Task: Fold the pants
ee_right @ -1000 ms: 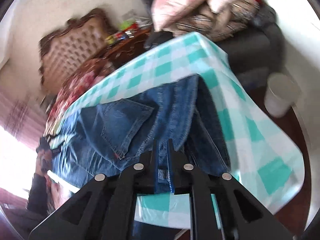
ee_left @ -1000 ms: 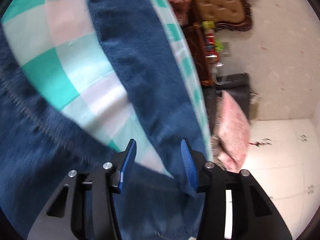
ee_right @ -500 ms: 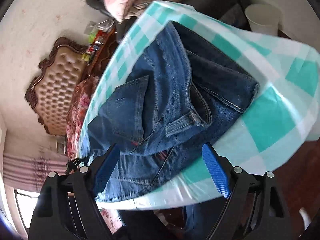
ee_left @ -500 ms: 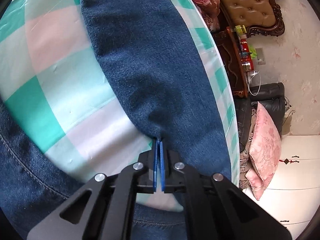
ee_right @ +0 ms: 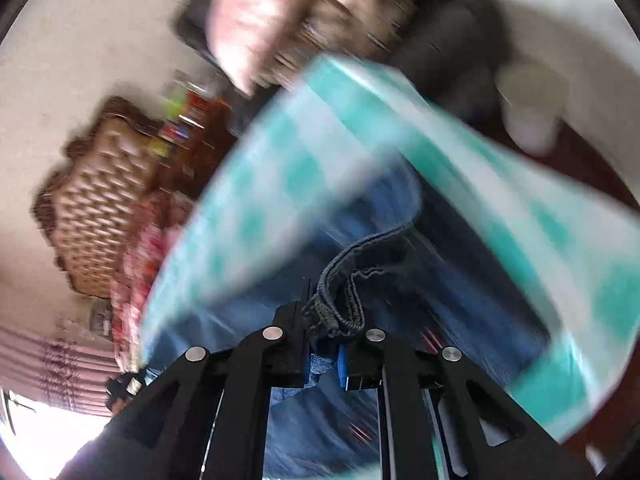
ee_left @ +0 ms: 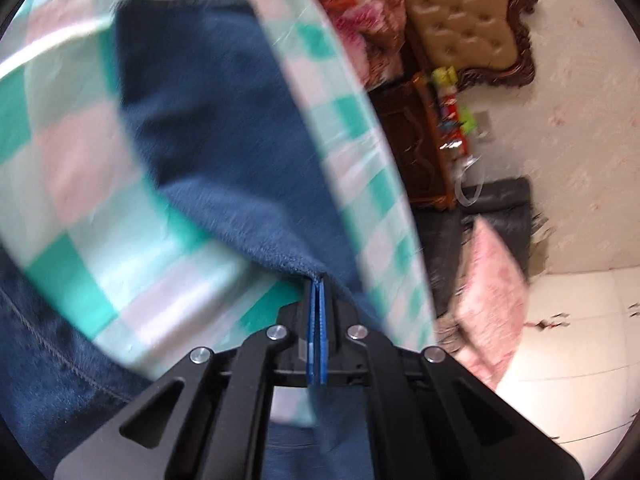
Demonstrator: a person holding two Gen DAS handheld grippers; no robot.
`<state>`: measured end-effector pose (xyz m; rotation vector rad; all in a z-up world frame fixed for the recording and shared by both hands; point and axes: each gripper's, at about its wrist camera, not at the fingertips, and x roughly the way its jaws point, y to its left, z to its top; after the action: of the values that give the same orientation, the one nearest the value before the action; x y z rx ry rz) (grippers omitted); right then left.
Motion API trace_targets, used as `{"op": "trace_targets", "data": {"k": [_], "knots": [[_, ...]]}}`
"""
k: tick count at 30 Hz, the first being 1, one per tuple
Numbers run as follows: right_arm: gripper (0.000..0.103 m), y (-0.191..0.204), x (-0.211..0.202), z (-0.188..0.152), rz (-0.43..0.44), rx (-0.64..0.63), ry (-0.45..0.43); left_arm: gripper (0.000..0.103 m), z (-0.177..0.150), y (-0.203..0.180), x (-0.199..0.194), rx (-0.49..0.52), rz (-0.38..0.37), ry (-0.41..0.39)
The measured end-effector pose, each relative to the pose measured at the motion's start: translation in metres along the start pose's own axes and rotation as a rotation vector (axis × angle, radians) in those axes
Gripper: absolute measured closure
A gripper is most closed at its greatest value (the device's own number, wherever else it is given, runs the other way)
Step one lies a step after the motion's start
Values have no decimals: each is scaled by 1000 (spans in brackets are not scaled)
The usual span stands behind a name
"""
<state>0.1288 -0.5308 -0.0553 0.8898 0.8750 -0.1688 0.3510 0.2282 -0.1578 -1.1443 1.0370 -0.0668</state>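
Note:
Dark blue jeans (ee_left: 224, 152) lie on a table with a teal and white checked cloth (ee_left: 80, 184). My left gripper (ee_left: 318, 292) is shut on a fold of the denim leg and holds it raised off the cloth. In the right wrist view, my right gripper (ee_right: 324, 332) is shut on a bunched seam edge of the jeans (ee_right: 340, 280), with more denim (ee_right: 400, 320) spread below on the checked cloth (ee_right: 304, 176). Both views are blurred by motion.
A tufted tan sofa (ee_left: 464, 20) and a dark wooden cabinet (ee_left: 416, 136) stand past the table edge. A pink pillow (ee_left: 492, 292) lies on a dark chair. A white cup (ee_right: 532, 108) stands to the right. White floor tiles (ee_left: 560, 340) lie beyond.
My right gripper was open above the jeans and has shut on a seam edge. My left gripper stays shut on the leg and has lifted it, with the view swinging.

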Motion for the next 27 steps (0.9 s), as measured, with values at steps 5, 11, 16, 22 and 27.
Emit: {"op": "trace_targets", "data": {"k": [5,11,16,22,27], "knots": [[92,60,-32,43,107,-82,-98,103,-5,-36,-65,79,-78,-75],[92,-19,-44,5,30,-23,-35,103,-88,27,-149,158,-101,-85],[92,-98,-4,-50,-92,75,111,103,-136,117,-136,51,-9,-3],[93,-61,-8,-28,-68,26,85,103,-114,92,-133,78,-52,-16],[93,34,-66,14,135,-142,-74,103,-99,19,-173,172,-149,-122]]}}
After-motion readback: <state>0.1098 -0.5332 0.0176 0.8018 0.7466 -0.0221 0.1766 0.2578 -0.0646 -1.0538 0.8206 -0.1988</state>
